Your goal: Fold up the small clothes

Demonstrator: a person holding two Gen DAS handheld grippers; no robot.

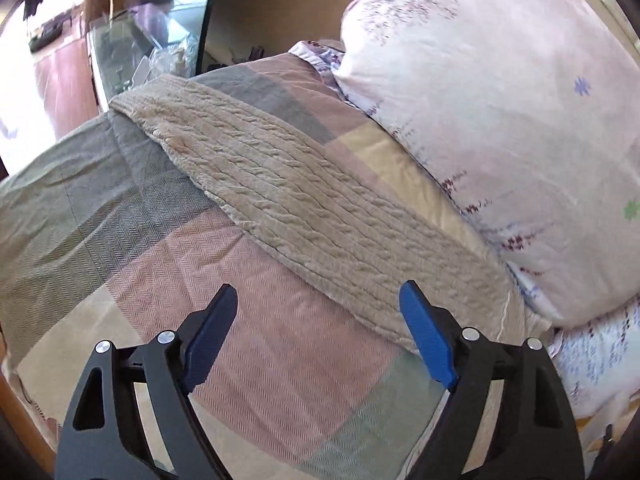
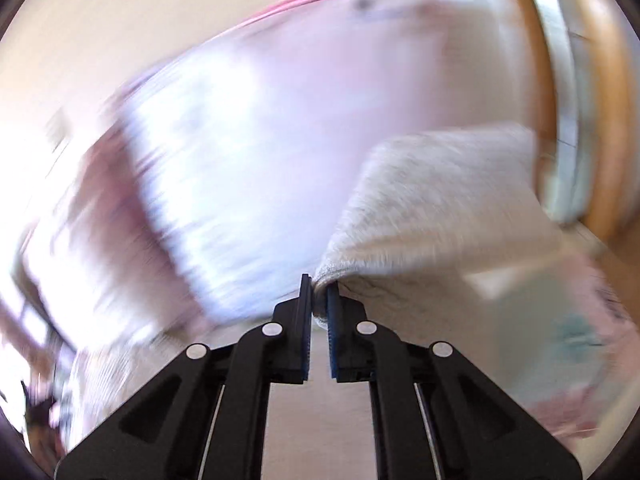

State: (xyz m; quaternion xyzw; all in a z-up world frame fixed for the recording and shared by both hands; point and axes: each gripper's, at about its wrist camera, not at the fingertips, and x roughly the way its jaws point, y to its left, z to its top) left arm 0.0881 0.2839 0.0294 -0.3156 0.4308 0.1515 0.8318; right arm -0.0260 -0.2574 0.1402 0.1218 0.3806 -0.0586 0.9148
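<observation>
- The left gripper point(image 1: 318, 312), black with blue pads, is hovering with jaws spread wide, gripping nothing, above a beige cable-knit garment point(image 1: 288, 200).
- The garment is lying flat on a pastel checked bedspread point(image 1: 132, 240), beside a floral pink pillow point(image 1: 500, 120).
- The right gripper point(image 2: 319, 292) is pinching a fold of the beige knit point(image 2: 432, 208) between nearly closed jaws; the surroundings are blurred.

Your right wrist view smears the pillow point(image 2: 248, 152) and bedding into blur; the beige garment point(image 2: 432, 216) loses detail beyond your grip.
</observation>
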